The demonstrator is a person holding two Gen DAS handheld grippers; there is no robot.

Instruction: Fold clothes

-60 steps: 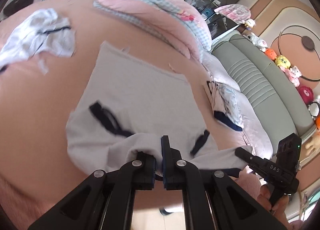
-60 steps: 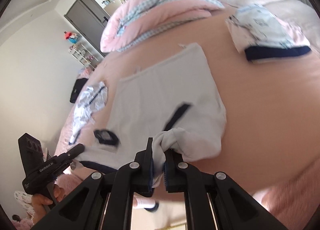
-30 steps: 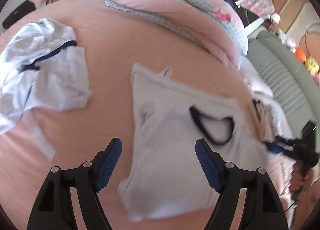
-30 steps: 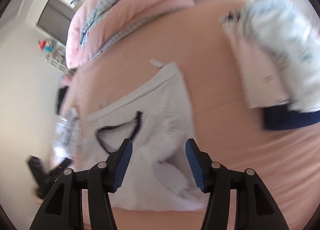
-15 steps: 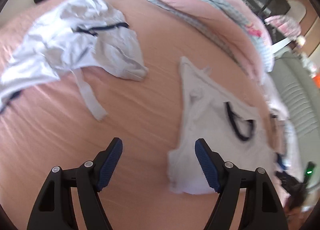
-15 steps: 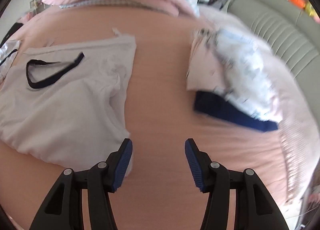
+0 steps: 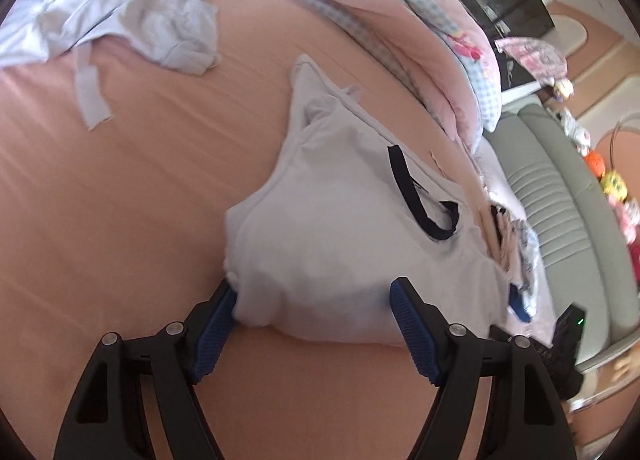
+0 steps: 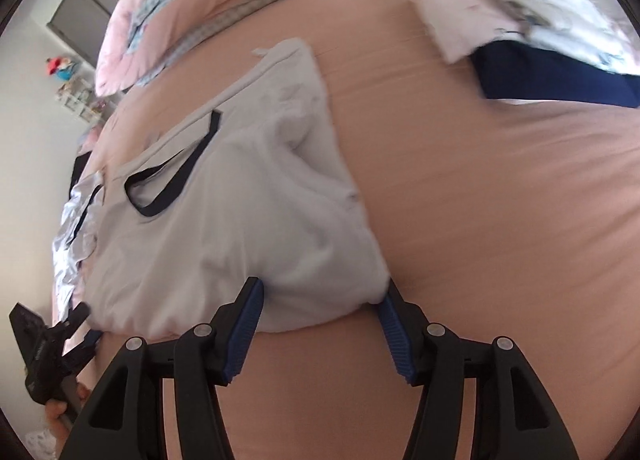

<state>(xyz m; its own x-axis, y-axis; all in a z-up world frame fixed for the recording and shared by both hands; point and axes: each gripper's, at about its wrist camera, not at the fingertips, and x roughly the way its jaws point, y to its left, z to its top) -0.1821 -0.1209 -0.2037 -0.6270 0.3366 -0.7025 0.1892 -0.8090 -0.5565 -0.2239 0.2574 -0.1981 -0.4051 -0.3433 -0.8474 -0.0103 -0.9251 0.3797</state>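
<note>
A white T-shirt with a dark navy collar (image 7: 344, 219) lies folded once on the pink bed sheet (image 7: 120, 199); it also shows in the right wrist view (image 8: 240, 211). My left gripper (image 7: 312, 300) is open, its blue pads either side of the shirt's near left corner. My right gripper (image 8: 320, 300) is open, its pads either side of the near right corner. Neither holds cloth.
A crumpled white garment (image 7: 120, 7) lies at the far left. A folded patterned garment with navy trim (image 8: 540, 51) lies at the right. A rolled pink quilt (image 7: 400, 19) lies along the back. A grey sofa (image 7: 560, 199) stands beyond the bed.
Both grippers let go of the shirt, opened and swung outward. Now they have come back in low at the shirt's two near corners, jaws wide around the cloth.
</note>
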